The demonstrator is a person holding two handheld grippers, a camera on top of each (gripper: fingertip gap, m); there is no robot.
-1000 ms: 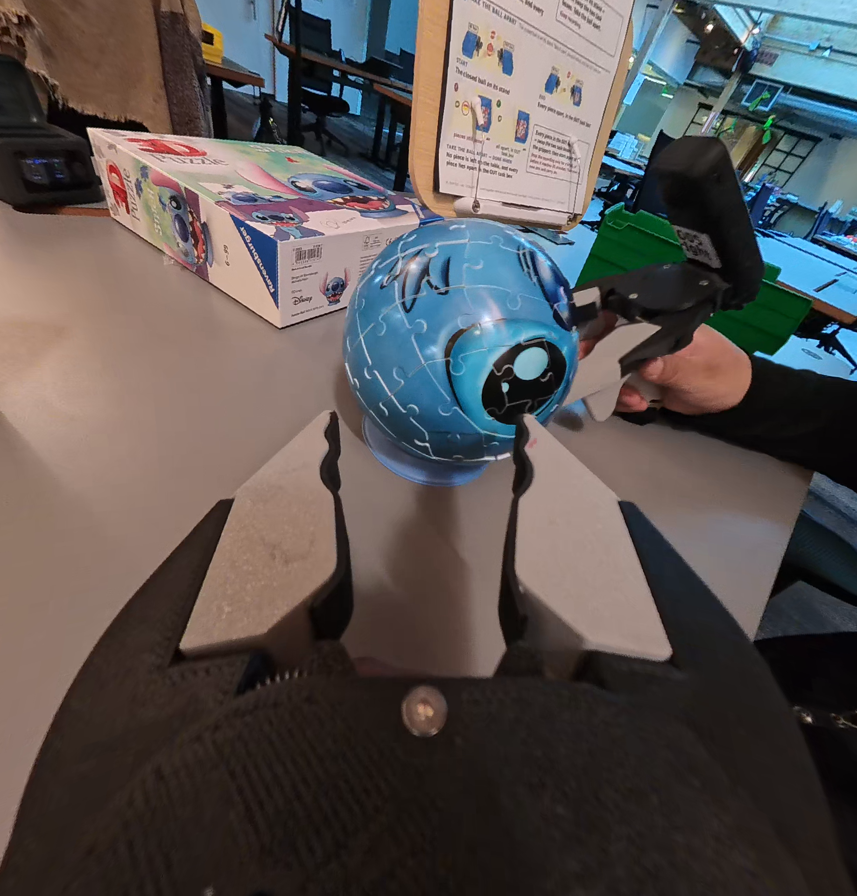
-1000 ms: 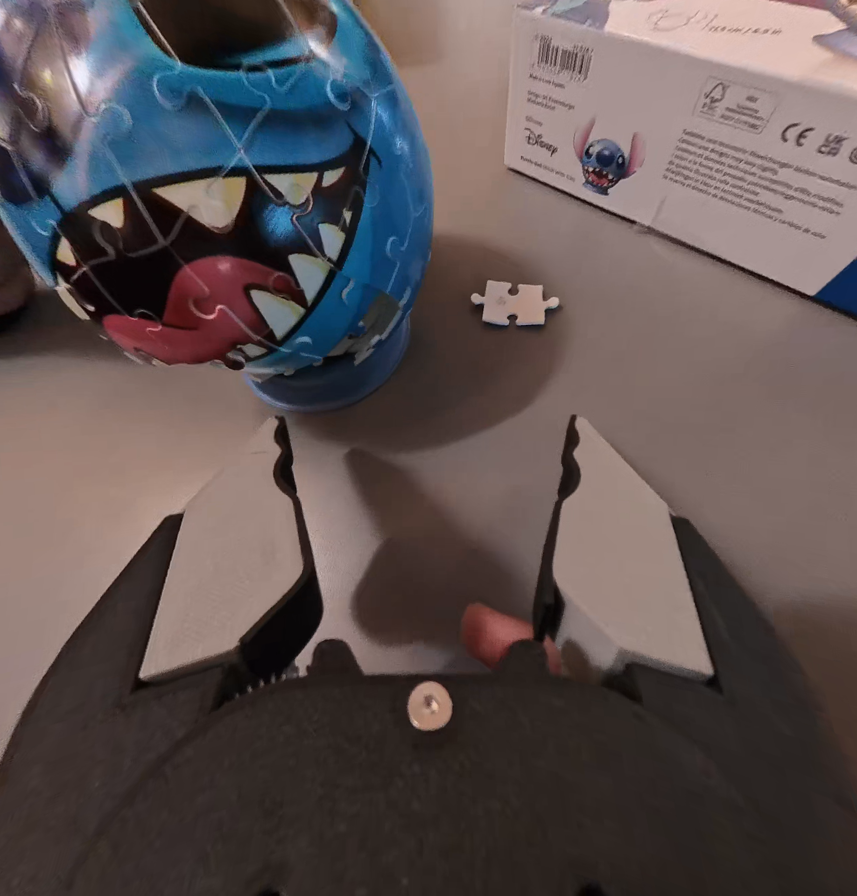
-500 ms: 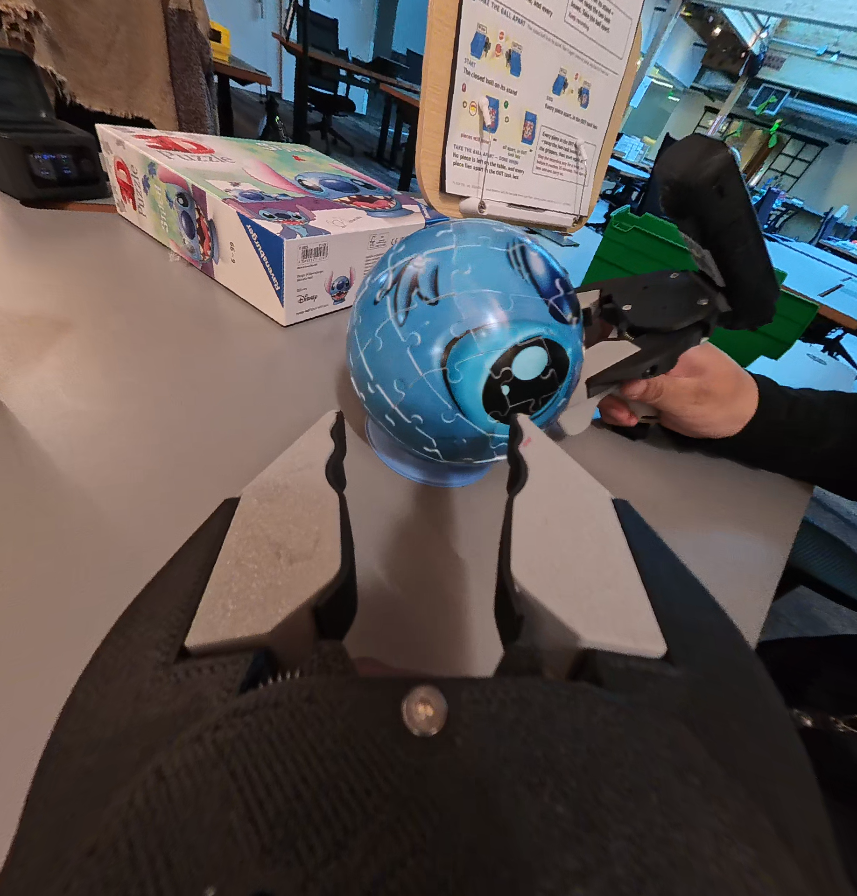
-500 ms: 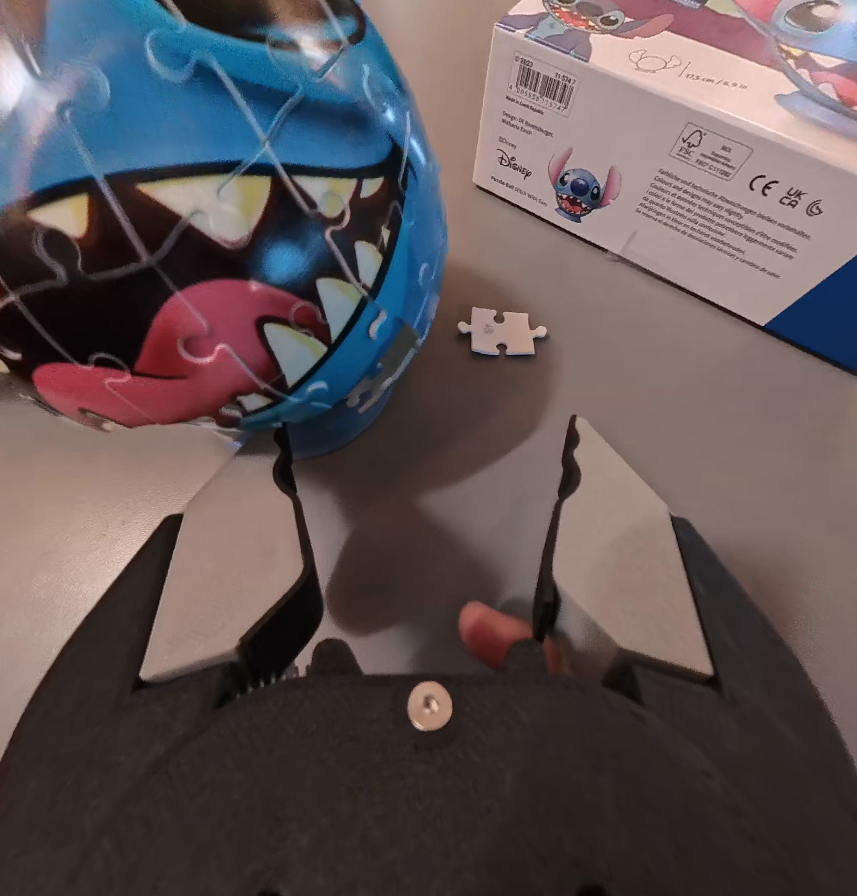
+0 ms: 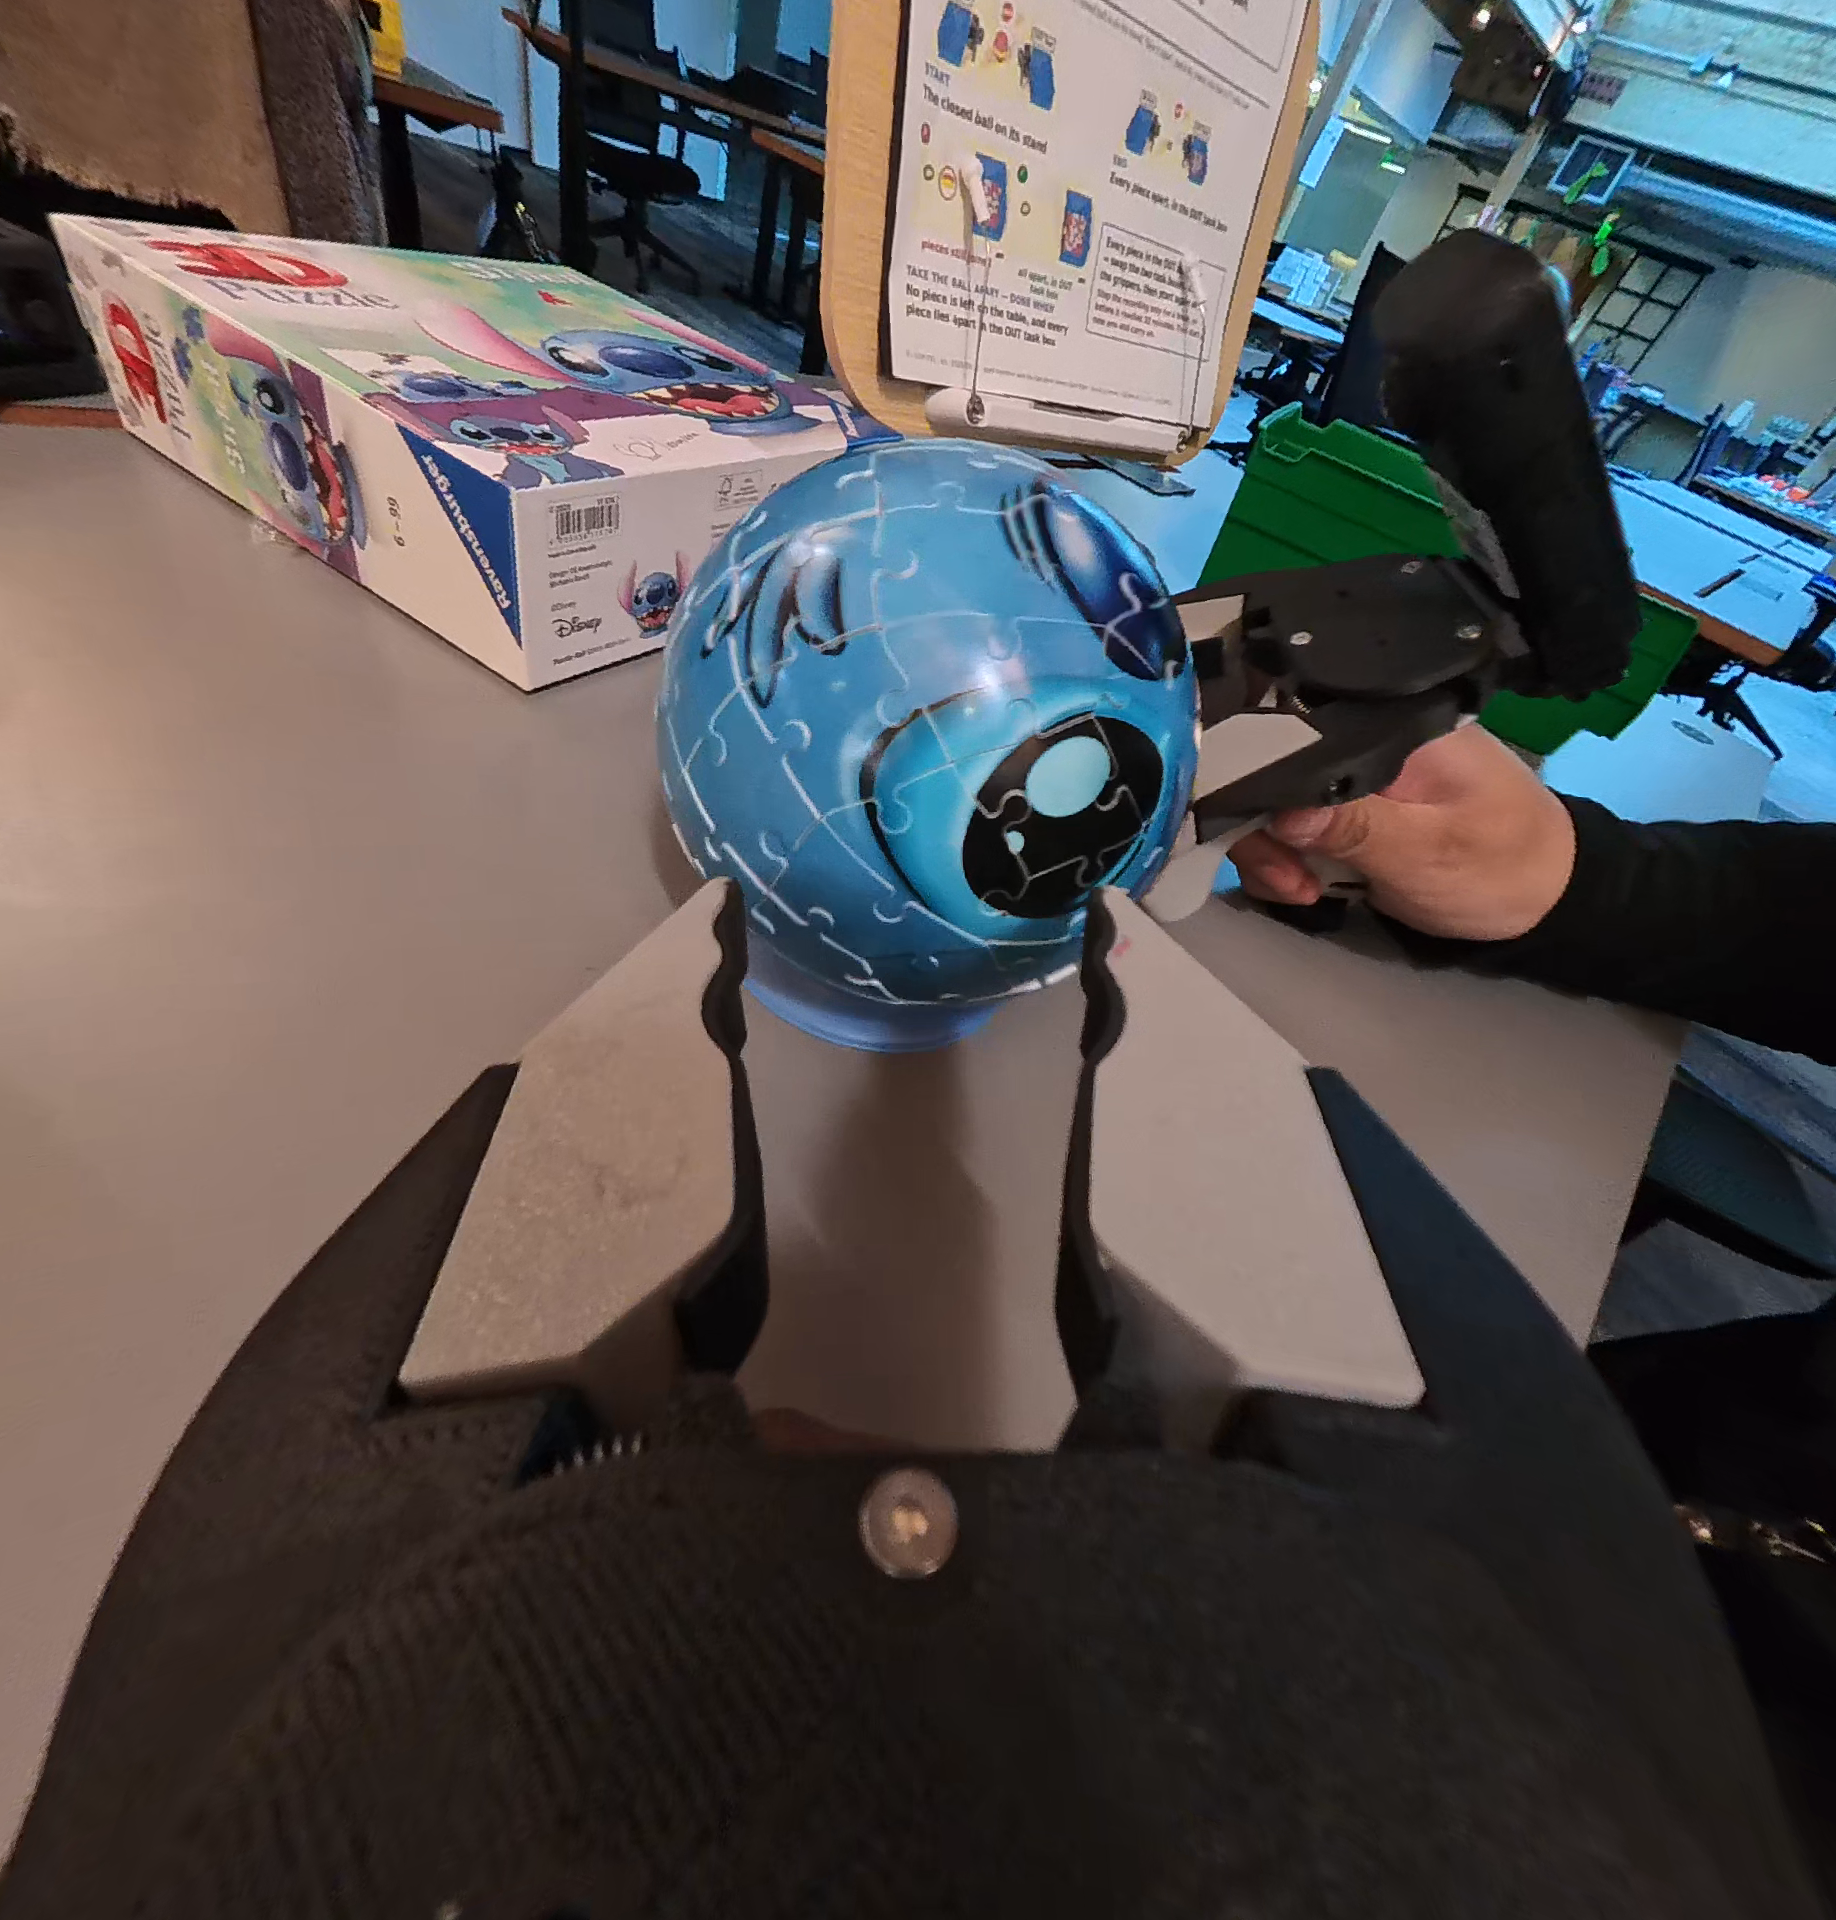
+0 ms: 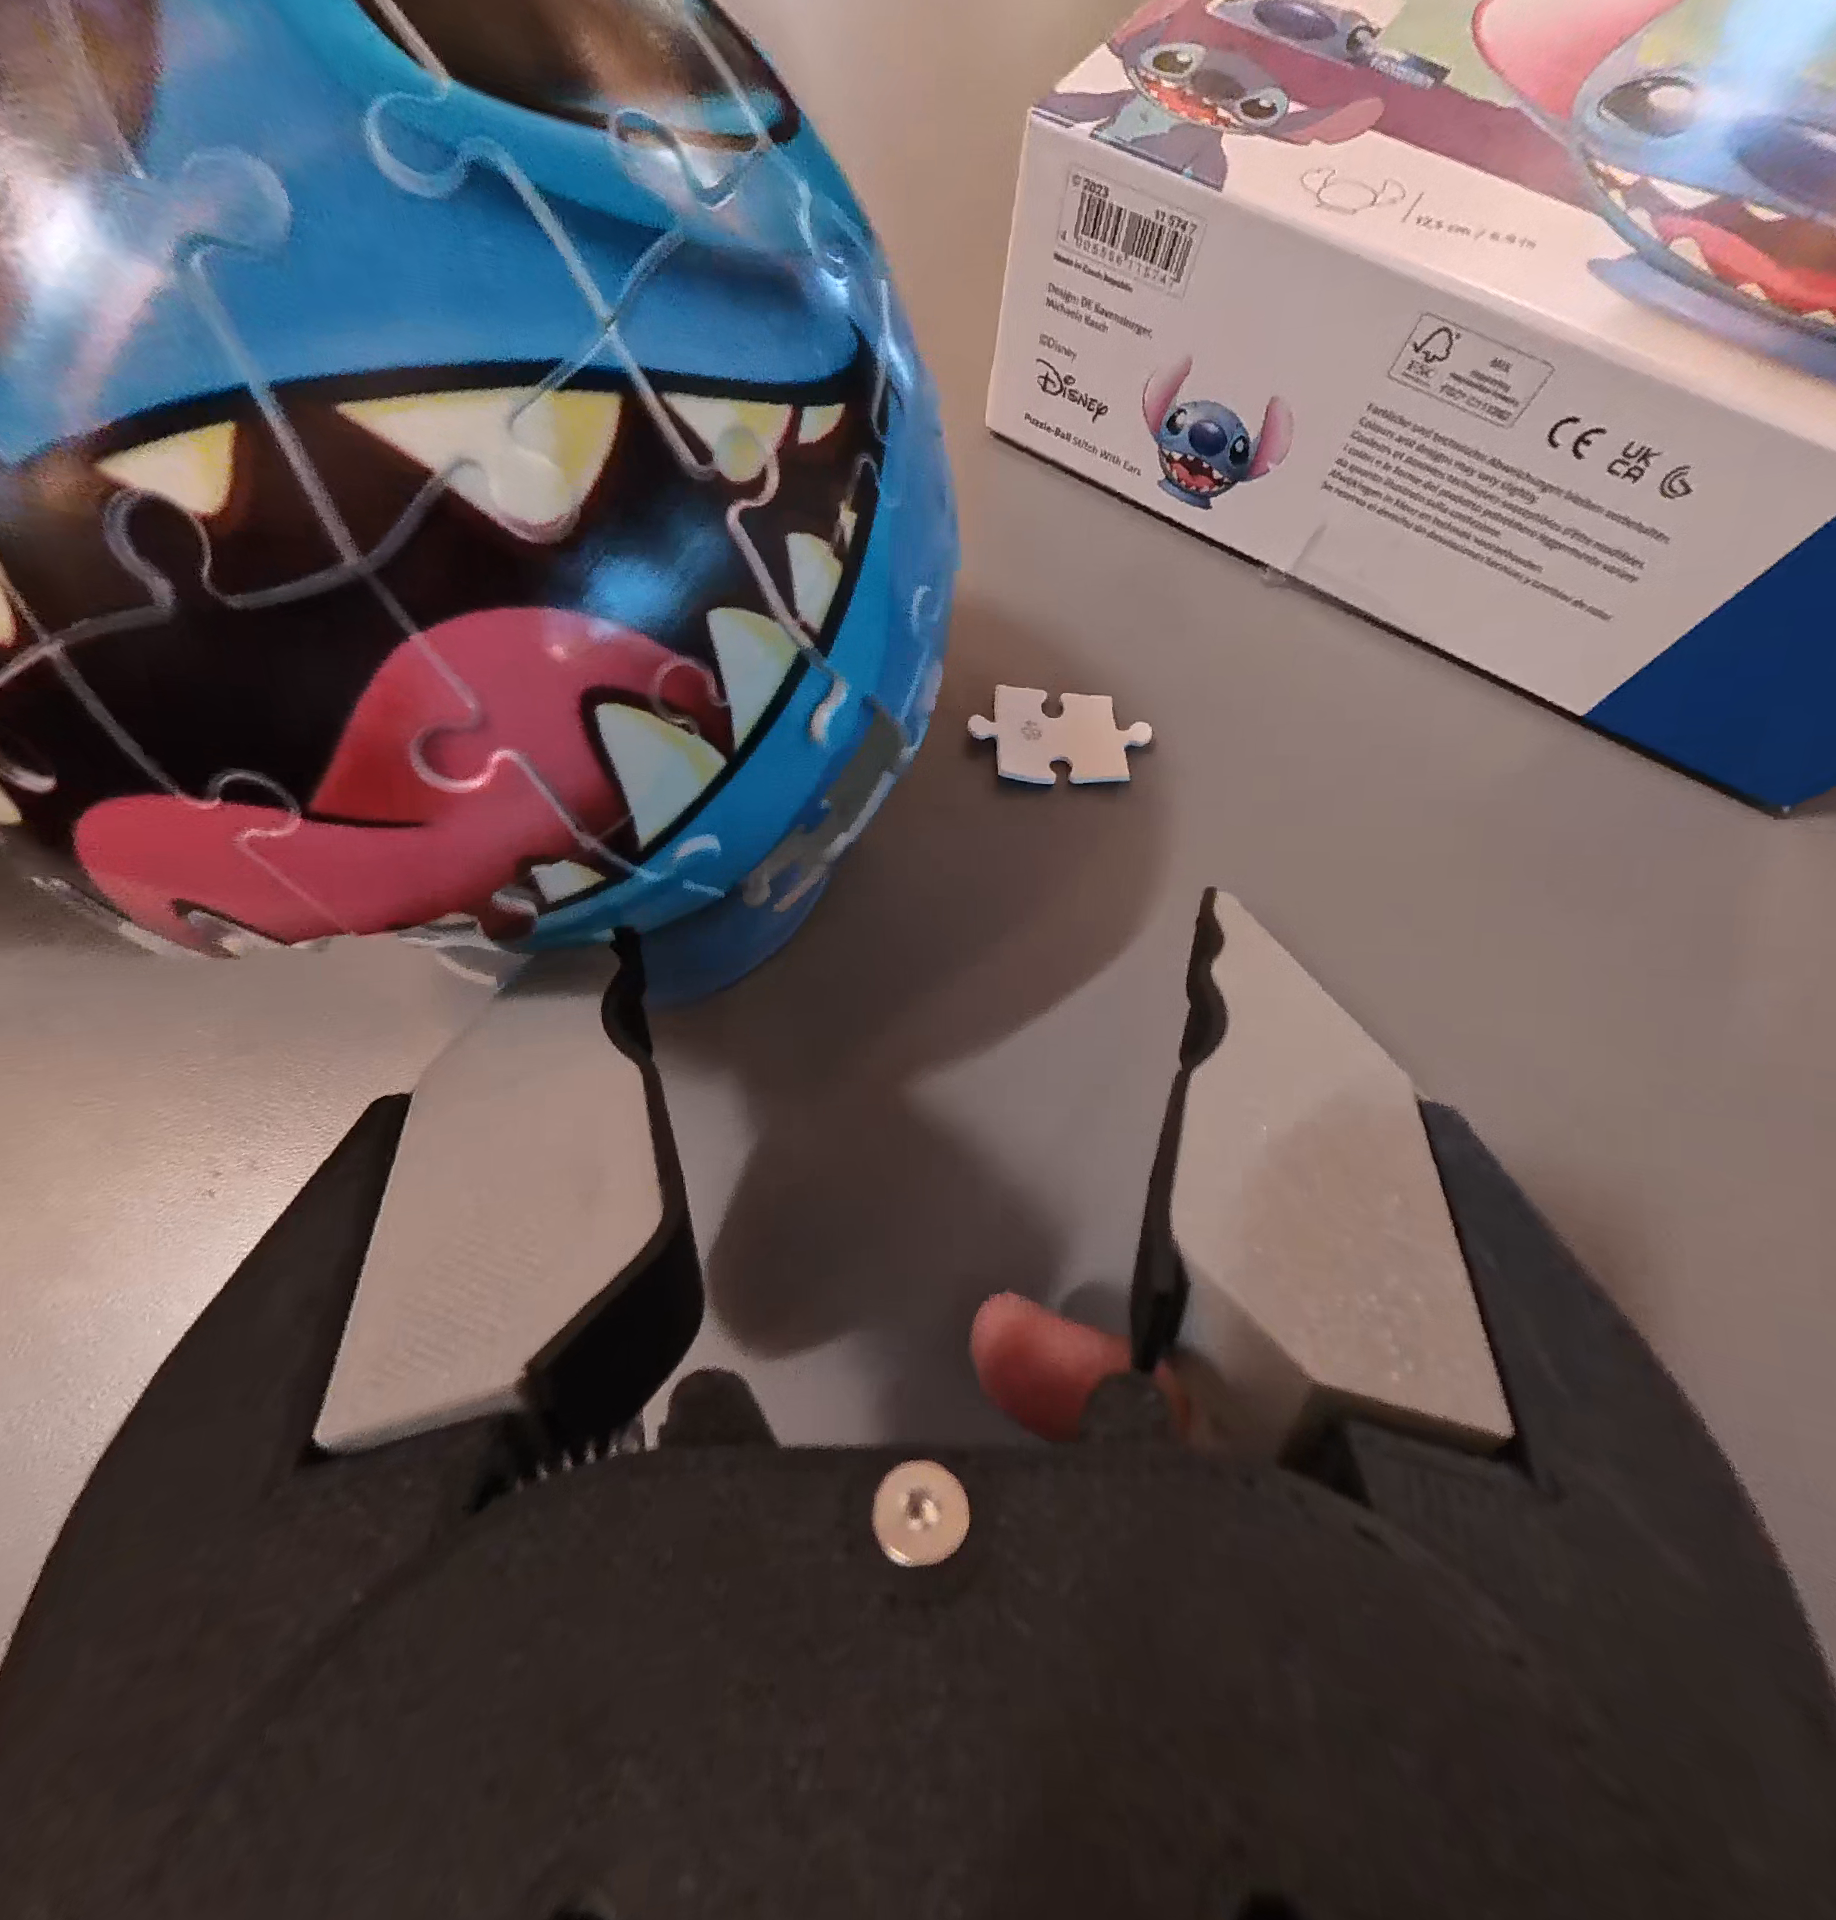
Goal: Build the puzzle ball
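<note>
**Puzzle ball on its stand, flanked by two unladen grippers**

The blue puzzle ball (image 5: 924, 717) is sitting on a blue stand (image 5: 872, 1013) on the grey table (image 5: 270, 883), between the two tools. A dark opening is showing at the ball's top (image 6: 581, 62) in the right wrist view. The left gripper (image 5: 906, 914) is hovering just before the ball with its fingers spread and nothing between them. The right gripper (image 6: 914, 935), held by a hand (image 5: 1433, 842) in a dark sleeve, is likewise standing apart-fingered and unladen, its left fingertip just beside the stand. Two joined loose pieces (image 6: 1059, 732) are lying white side up on the table, near the ball and the puzzle box (image 6: 1413, 416). The box is lying flat and closed, bearing printed lettering, a barcode and cartoon character pictures; its contents are not showing. Behind the ball a wooden board (image 5: 852, 208) is carrying a printed instruction sheet (image 5: 1090, 187). A green bin (image 5: 1309, 509) is standing farther back, its interior hidden.
</note>
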